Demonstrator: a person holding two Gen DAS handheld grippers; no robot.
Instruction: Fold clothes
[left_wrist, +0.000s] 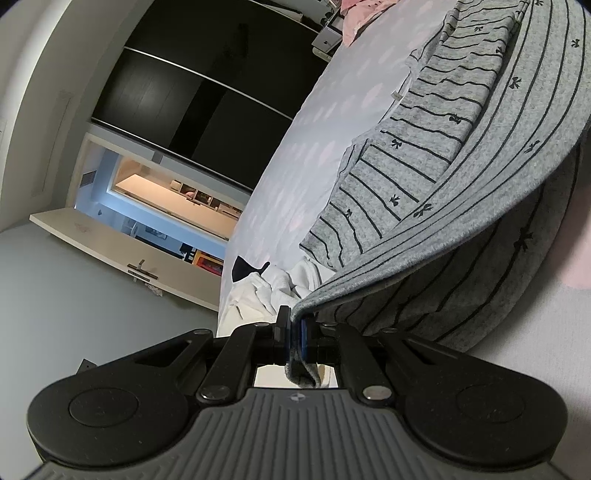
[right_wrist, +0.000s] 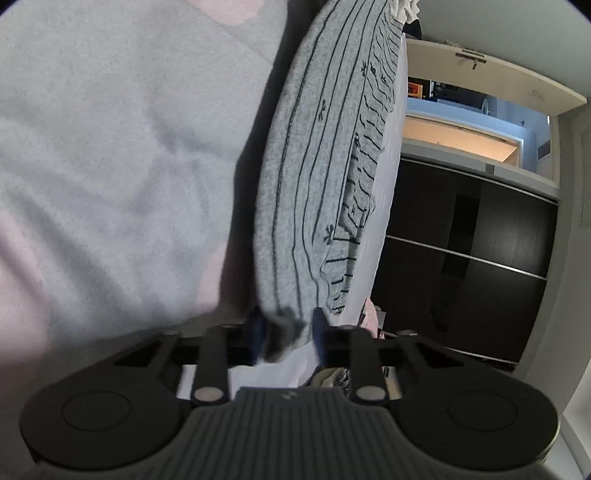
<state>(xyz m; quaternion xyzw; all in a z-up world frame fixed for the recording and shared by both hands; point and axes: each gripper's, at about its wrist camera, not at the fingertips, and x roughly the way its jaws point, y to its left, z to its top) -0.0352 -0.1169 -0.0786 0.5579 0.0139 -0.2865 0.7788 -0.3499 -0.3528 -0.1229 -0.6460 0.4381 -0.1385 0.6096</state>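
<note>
A grey garment (left_wrist: 424, 177) with thin black stripes and small bows lies on a pale bed sheet (left_wrist: 295, 158). My left gripper (left_wrist: 294, 334) is shut on one corner of it, and the edge stretches taut up to the right, lifted over the rest. My right gripper (right_wrist: 286, 332) has its jaws a little apart with another corner of the same garment (right_wrist: 314, 177) between them; the cloth looks slack there. The sheet (right_wrist: 110, 147) fills the left of the right wrist view.
A crumpled white garment (left_wrist: 266, 291) with a black piece lies on the bed past the left gripper. Beyond the bed edge stand a dark sliding wardrobe (left_wrist: 192, 96) and a white cabinet (left_wrist: 122, 251). Pink cloth (left_wrist: 354, 14) lies at the far end.
</note>
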